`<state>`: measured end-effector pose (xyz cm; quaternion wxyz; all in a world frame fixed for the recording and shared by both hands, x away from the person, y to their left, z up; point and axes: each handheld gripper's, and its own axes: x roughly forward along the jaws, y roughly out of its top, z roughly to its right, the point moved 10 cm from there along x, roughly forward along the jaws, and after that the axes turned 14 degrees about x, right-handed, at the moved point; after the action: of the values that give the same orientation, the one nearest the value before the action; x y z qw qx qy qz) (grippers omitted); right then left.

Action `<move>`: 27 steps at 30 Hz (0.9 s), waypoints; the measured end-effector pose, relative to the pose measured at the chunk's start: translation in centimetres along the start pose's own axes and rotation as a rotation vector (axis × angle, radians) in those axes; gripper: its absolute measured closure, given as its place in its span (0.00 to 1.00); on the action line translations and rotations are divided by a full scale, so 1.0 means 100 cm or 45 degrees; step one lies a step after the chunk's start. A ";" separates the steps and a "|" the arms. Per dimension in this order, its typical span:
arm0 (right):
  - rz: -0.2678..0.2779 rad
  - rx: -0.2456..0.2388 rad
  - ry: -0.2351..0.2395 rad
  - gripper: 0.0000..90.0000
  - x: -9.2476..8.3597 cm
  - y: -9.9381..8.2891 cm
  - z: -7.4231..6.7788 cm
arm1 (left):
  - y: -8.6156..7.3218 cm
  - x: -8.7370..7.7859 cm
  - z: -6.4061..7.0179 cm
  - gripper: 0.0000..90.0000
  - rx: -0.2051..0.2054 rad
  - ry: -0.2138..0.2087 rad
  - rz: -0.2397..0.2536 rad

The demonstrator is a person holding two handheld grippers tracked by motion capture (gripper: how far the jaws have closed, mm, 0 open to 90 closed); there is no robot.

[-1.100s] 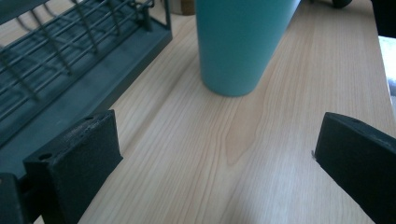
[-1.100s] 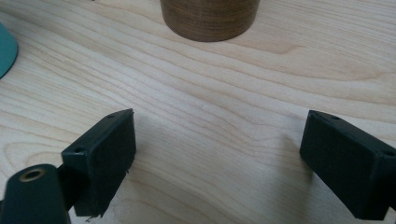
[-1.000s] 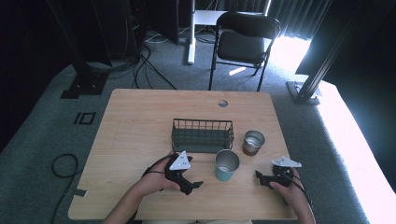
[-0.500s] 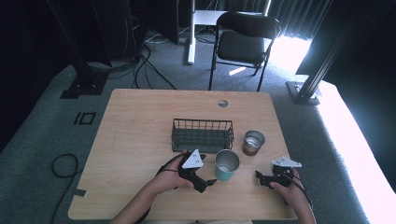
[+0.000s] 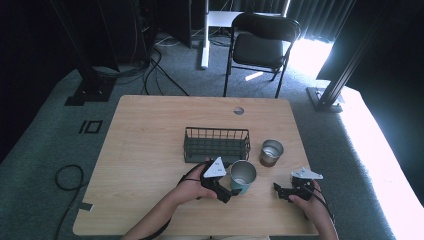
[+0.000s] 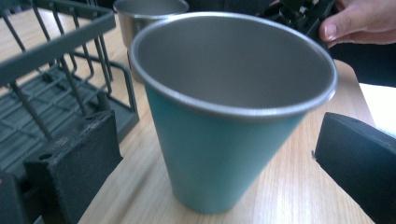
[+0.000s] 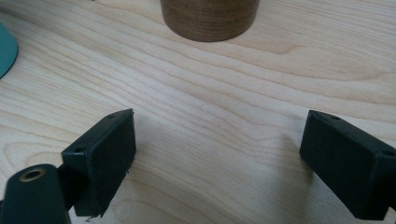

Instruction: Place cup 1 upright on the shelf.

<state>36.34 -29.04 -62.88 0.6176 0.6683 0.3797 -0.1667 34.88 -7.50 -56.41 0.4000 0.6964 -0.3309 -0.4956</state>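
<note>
two metal cups stood on the pale wooden table (image 5: 150, 150): one teal tapered steel cup (image 5: 242, 176) and one shorter brown steel cup (image 5: 271, 152). there was one dark wire basket (image 5: 216, 145) and two hand-held grippers.

the teal cup sat just below the centre of the high view, at the lower right corner of the basket, upright on its narrow base with its long axis vertical and its open mouth pointing up (the bare steel inside showed in the left gripper view (image 6: 233, 65)). the brown cup stood up and to the right of it, near but apart, also mouth up.

the left gripper (image 5: 227, 192) lay at the teal cup's left side in the high view; in its own view its jaws stood apart, one on each side of the cup's lower wall, with gaps visible, so they were not clamped on it. the basket ran along the left of that view (image 6: 56, 84).

the right gripper (image 5: 282, 190) rested at the lower right of the high view, well apart from the teal cup. its jaws were wide apart over bare wood, with the brown cup's base (image 7: 210, 18) at the top of its view and a teal edge (image 7: 5, 51) at the left.
</note>
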 end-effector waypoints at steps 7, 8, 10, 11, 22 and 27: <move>0.000 0.000 0.000 0.11 0.000 0.000 0.000 | 0.004 0.013 0.003 0.01 0.012 -0.013 0.016; 0.000 0.000 0.000 0.11 0.000 0.000 0.000 | 0.005 0.015 0.002 0.01 0.008 -0.010 0.020; 0.000 0.000 0.000 0.11 0.000 0.000 0.000 | 0.006 0.019 0.003 0.01 0.005 -0.011 0.034; 0.000 0.001 0.000 0.11 0.000 0.000 0.000 | 0.006 0.020 0.002 0.01 0.002 -0.008 0.040; 0.000 0.000 0.000 0.11 0.000 0.000 0.000 | 0.013 0.032 0.001 0.15 0.000 0.033 0.080; 0.000 0.000 0.000 0.11 0.000 0.000 0.000 | 0.013 0.033 0.001 0.16 -0.010 0.043 0.075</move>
<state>36.34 -29.04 -62.88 0.6175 0.6684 0.3797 -0.1666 35.66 -10.95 -56.66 0.4224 0.6930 -0.3426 -0.4731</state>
